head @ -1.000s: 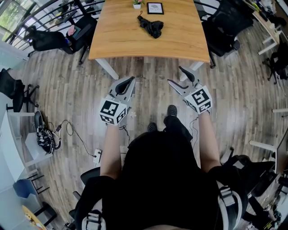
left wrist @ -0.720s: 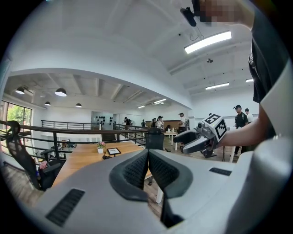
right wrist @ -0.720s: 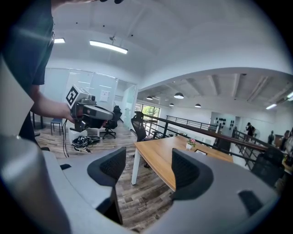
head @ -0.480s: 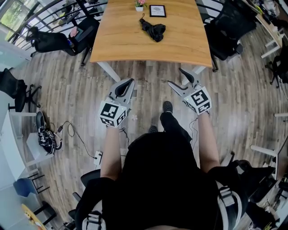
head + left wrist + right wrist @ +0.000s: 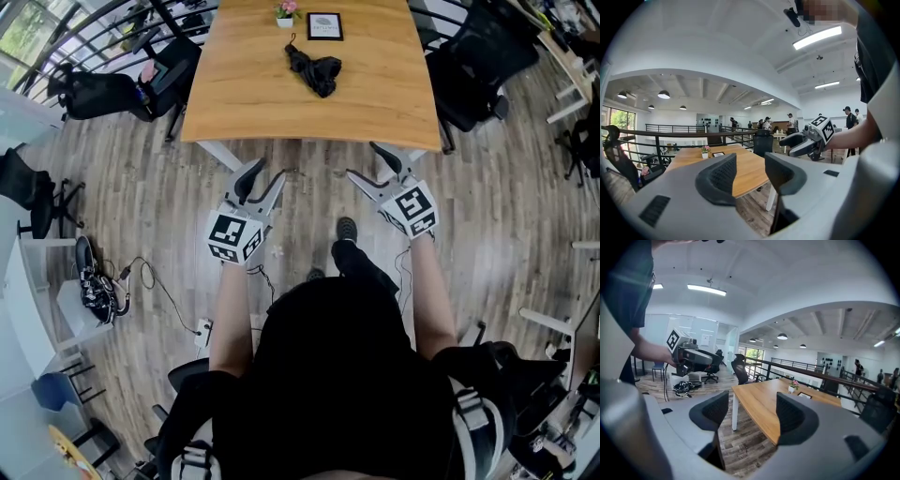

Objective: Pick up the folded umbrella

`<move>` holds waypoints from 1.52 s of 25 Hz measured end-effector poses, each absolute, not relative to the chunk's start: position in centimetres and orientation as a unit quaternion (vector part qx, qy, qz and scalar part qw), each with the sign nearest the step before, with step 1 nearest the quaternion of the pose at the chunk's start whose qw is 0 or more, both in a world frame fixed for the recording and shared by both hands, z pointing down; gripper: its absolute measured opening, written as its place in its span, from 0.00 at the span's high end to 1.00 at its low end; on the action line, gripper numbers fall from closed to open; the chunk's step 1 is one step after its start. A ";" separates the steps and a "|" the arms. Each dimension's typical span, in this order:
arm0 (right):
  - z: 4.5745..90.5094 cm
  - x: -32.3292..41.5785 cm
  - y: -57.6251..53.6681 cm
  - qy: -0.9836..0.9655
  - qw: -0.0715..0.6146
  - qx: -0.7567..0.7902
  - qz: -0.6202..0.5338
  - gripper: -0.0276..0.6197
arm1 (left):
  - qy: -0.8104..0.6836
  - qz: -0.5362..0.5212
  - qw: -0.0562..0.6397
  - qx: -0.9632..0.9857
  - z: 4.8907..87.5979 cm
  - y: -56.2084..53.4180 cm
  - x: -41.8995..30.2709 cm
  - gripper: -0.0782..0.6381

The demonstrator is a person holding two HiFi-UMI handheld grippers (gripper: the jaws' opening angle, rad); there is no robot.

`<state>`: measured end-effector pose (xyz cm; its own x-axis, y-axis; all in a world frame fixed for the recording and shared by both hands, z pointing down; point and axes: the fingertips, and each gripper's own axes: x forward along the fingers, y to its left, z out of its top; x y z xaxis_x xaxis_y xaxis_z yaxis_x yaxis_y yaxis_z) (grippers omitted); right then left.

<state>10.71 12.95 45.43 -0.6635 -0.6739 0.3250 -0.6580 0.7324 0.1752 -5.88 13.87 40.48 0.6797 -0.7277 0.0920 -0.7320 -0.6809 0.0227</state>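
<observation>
Since the earlier frame both grippers have been brought closer to the desk (image 5: 375, 103), and the jaws of the left gripper (image 5: 262, 178) have just been opening from closed, with nothing between them.

In the head view the left gripper and the right gripper (image 5: 364, 161) are held over the floor (image 5: 141, 187), just short of the desk's near edge, both released. The folded umbrella (image 5: 314, 68) is seen lying toward the desk's far edge, about midway between its sides. It is just in front of a framed picture (image 5: 324, 25) and a flower pot (image 5: 285, 13), well apart from both grippers.

In the left gripper view the jaws are parted, and only desk and floor are seen between them.

In the right gripper view the jaws are spread wide and empty, with the desk's near corner framed between them.
</observation>
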 end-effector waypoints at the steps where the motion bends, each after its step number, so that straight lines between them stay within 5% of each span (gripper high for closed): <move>1: 45.5 10.9 12.3 -0.913 0.186 0.364 -0.019 0.46 | -0.400 0.040 0.029 0.915 40.5 13.2 -5.7 0.61; 13: 46.1 12.5 5.3 -0.932 0.179 0.314 0.015 0.46 | -0.422 0.050 0.038 0.904 40.7 6.5 -3.0 0.51; 38: 49.4 15.1 -6.5 -0.953 0.187 0.235 0.040 0.46 | -0.471 0.064 0.055 0.878 41.6 -4.1 1.6 0.50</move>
